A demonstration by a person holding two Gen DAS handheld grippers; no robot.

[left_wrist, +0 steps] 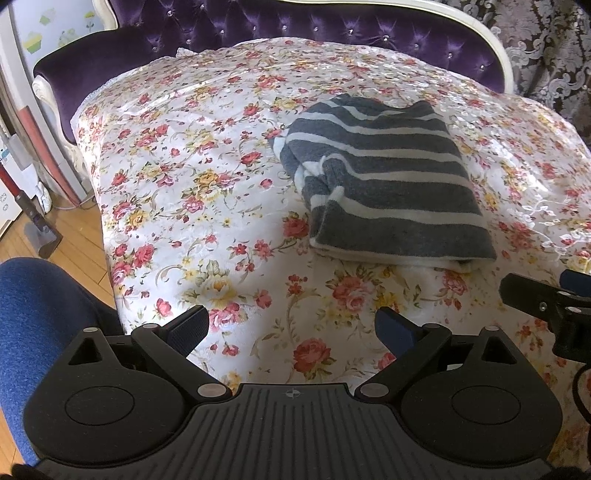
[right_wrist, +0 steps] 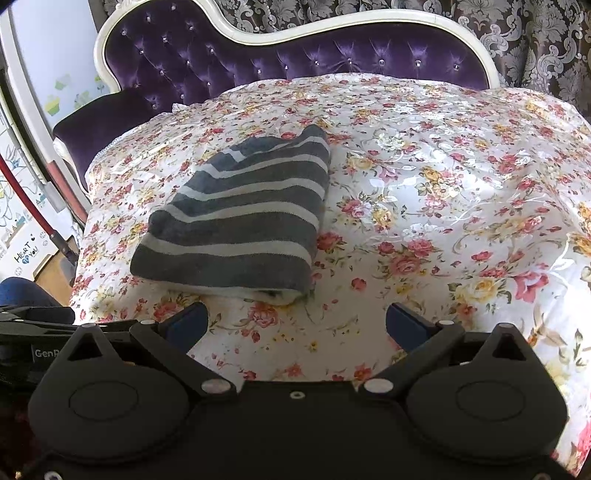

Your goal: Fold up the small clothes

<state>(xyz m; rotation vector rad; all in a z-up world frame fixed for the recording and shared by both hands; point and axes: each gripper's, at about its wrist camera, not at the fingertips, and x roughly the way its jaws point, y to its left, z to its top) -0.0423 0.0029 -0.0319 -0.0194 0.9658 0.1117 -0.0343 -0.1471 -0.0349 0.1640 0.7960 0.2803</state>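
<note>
A grey garment with white stripes [left_wrist: 388,173] lies folded into a compact rectangle on the floral cover [left_wrist: 207,184]. In the right wrist view the garment [right_wrist: 240,218] sits left of centre. My left gripper [left_wrist: 291,328] is open and empty, held above the cover, near of the garment and to its left. My right gripper [right_wrist: 297,325] is open and empty, just near of the garment's front edge. The right gripper's body [left_wrist: 554,299] shows at the right edge of the left wrist view.
The cover lies over a purple tufted sofa with a cream frame [right_wrist: 280,51]. A wooden floor [left_wrist: 55,236] and a red-handled vacuum [left_wrist: 22,199] are at the left. Patterned curtains [right_wrist: 517,33] hang behind. A blue-clad leg [left_wrist: 44,317] is at the lower left.
</note>
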